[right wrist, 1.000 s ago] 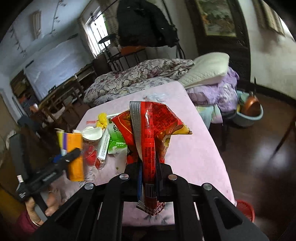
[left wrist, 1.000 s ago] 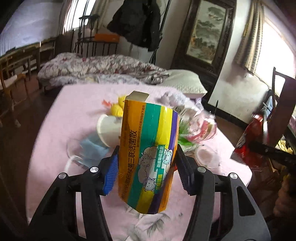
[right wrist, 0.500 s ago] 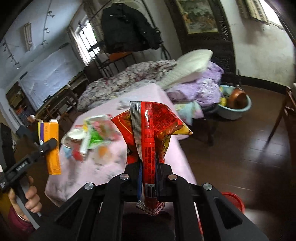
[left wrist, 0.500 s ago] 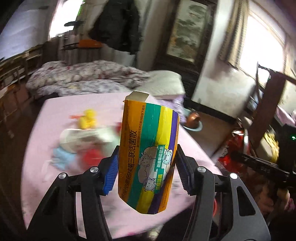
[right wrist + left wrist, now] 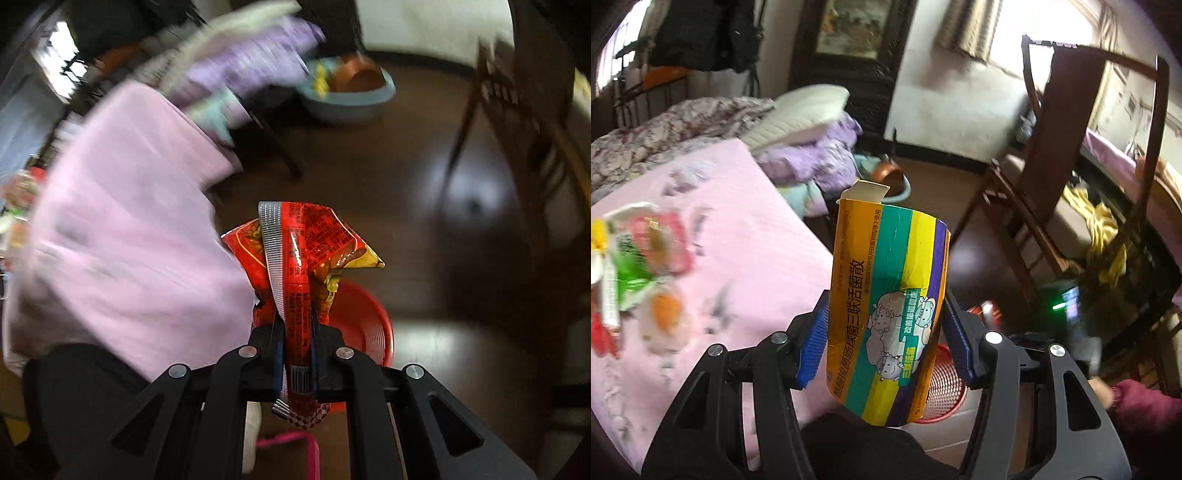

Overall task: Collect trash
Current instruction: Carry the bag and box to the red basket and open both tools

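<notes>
Both are carrying trash binward: left hand-held gripper (image 5: 884,345) clamping the striped cardboard box (image 5: 888,302), right hand-held gripper (image 5: 295,354) pinching the crumpled red foil wrapper (image 5: 303,258); next, releasing over the red plastic basket (image 5: 369,332) beside the worktop's edge.

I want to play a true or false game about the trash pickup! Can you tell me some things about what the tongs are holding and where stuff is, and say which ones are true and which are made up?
1. The left tongs hold a striped cardboard box. True.
2. The right tongs are empty. False: they pinch a red snack wrapper.
3. A red basket sits on the floor under the wrapper. True.
4. The box's top flap is shut. False: the flap stands open.
5. All the trash is off the pink table. False: some wrappers still lie on it.
</notes>
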The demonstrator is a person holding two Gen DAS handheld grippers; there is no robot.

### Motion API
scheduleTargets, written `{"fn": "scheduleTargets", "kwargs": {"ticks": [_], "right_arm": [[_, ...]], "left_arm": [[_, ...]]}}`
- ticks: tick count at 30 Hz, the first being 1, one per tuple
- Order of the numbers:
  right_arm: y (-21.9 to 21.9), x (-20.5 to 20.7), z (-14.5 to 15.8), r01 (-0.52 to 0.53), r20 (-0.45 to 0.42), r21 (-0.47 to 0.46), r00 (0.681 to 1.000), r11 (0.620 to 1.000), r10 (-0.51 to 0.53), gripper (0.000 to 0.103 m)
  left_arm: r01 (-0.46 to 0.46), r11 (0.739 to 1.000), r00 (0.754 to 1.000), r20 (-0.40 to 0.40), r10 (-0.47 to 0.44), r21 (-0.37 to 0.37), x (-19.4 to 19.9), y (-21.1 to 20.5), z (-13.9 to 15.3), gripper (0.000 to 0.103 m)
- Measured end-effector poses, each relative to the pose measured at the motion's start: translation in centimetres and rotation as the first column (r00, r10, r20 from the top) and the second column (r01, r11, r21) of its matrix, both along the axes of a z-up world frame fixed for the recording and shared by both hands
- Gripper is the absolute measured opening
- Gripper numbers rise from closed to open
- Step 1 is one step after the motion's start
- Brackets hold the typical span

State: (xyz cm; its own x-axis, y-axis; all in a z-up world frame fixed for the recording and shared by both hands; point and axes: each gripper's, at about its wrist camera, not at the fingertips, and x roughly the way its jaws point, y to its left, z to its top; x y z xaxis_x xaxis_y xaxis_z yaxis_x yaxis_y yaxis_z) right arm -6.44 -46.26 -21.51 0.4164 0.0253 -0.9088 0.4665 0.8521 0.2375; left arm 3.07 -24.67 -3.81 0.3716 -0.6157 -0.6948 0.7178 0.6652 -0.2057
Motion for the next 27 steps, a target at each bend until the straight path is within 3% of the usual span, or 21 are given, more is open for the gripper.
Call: {"fn": "scheduleTargets", "kwargs": {"ticks": [1, 2, 3, 4, 6, 8, 16, 18, 19, 21, 27], "right_arm": [[-0.1, 0.1, -1.8, -0.002, -0.034, 0.02, 0.999, 1.0, 0.002, 0.016], [-0.2, 0.2, -3.9, -0.002, -0.069, 0.03, 0.998, 1.0, 0.004, 0.024], [-0.3, 0.2, -5.5, 0.006, -0.097, 0.023, 0.995, 1.0, -0.004, 0.041], [-0.5, 0.1, -6.7, 0.023, -0.123, 0.009, 0.992, 1.0, -0.022, 0.046], [-1.0, -0.6, -7.9, 0.068, -0.131, 0.038, 0.989, 0.997, -0.063, 0.045], [-1.7, -1.4, -7.5, 0.102, -0.1, 0.089, 0.991, 0.991, -0.093, 0.049], [-5.8, -4.6, -3.8, 0.244, 0.004, 0.023, 0.97, 0.969, -0.244, 0.055], [-6.8, -5.3, -3.1, 0.266, 0.025, 0.014, 0.964, 0.964, -0.266, 0.055], [-7.0, -5.7, -2.7, 0.273, 0.036, 0.005, 0.961, 0.962, -0.273, 0.055], [-7.3, -6.0, -2.3, 0.276, 0.045, -0.006, 0.96, 0.961, -0.275, 0.055], [-6.8, -5.9, -1.1, 0.26, 0.077, -0.01, 0.963, 0.966, -0.258, 0.056]], "left_arm": [[0.014, 1.0, 1.0, -0.007, -0.014, 0.018, 0.0, -1.0, -0.6, 0.057], [0.021, 0.999, 1.0, -0.013, -0.021, 0.026, 0.0, -1.3, -0.9, 0.057], [0.029, 0.999, 0.999, -0.021, -0.028, 0.035, -0.2, -1.7, -1.3, 0.057], [0.042, 0.998, 0.999, -0.033, -0.041, 0.046, -0.2, -2.4, -1.7, 0.057], [0.069, 0.996, 0.996, -0.052, -0.066, 0.064, -0.5, -3.8, -2.5, 0.057], [0.108, 0.991, 0.992, -0.075, -0.103, 0.08, -1.1, -5.2, -3.3, 0.057], [0.23, 0.964, 0.959, -0.198, -0.202, 0.131, -3.3, -12.2, -7.7, 0.06], [0.236, 0.956, 0.959, -0.202, -0.2, 0.176, -4.0, -13.6, -9.0, 0.073], [0.226, 0.955, 0.964, -0.189, -0.19, 0.194, -4.3, -13.9, -9.3, 0.08], [0.219, 0.955, 0.968, -0.172, -0.185, 0.202, -4.6, -13.7, -9.3, 0.081], [0.157, 0.977, 0.979, -0.155, -0.134, 0.147, -4.2, -11.2, -7.6, 0.086]]}}
